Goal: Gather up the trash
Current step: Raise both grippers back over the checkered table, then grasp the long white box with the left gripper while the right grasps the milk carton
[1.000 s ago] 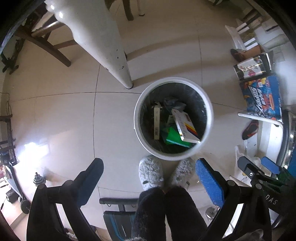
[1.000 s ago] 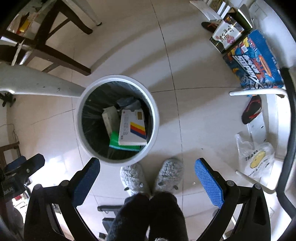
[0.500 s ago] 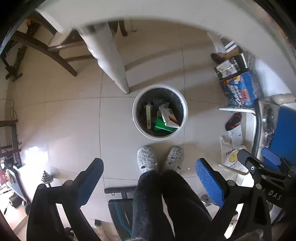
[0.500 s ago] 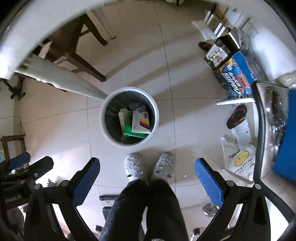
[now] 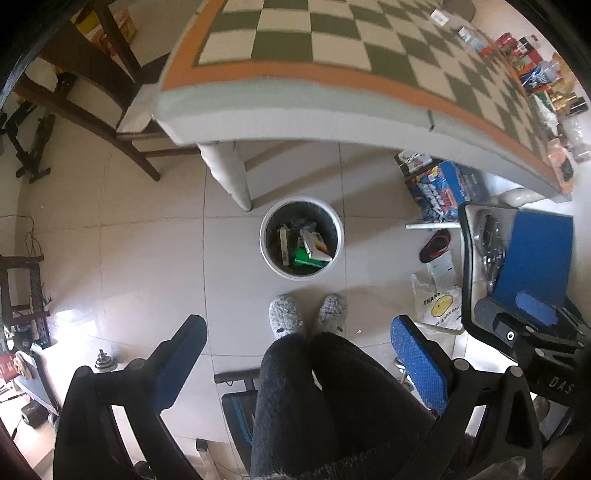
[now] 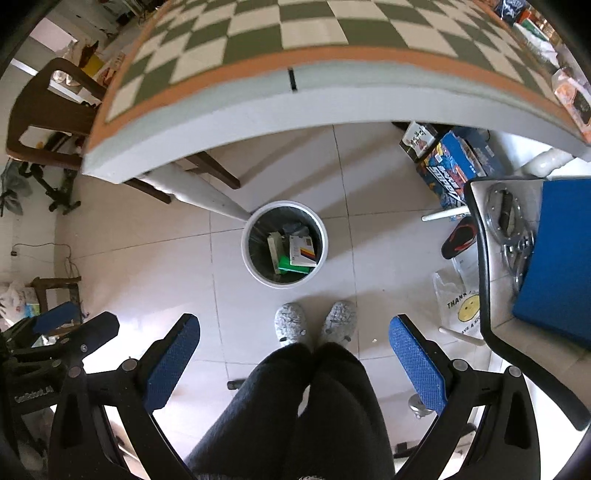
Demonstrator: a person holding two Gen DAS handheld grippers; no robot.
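A white round trash bin (image 5: 334, 258) (image 6: 321, 254) with a black liner stands on the tiled floor by a white table leg. Inside lie a white box with coloured stripes (image 5: 314, 245) (image 6: 302, 251), a green packet (image 5: 304, 256) (image 6: 290, 264) and other cartons. My left gripper (image 5: 297, 354) is open and empty, high above the floor. My right gripper (image 6: 293, 350) is open and empty too, at about the same height. The person's dark trouser legs and grey slippers (image 5: 286, 319) (image 6: 291, 323) show between the fingers, just in front of the bin.
The checkered table top (image 5: 332, 44) (image 6: 314, 33) fills the upper part, with packets and jars (image 5: 535, 74) at its right end. A chair with a blue seat (image 5: 535, 258) (image 6: 561, 258), a blue carton (image 5: 447, 188), a sandal (image 5: 436, 245) and a smiley plastic bag (image 5: 439, 304) are at right. A dark wooden chair (image 5: 92, 85) is at left.
Both grippers have risen well away from the bin. It looks much smaller now, and the table top has come into view. Both stay open and empty.
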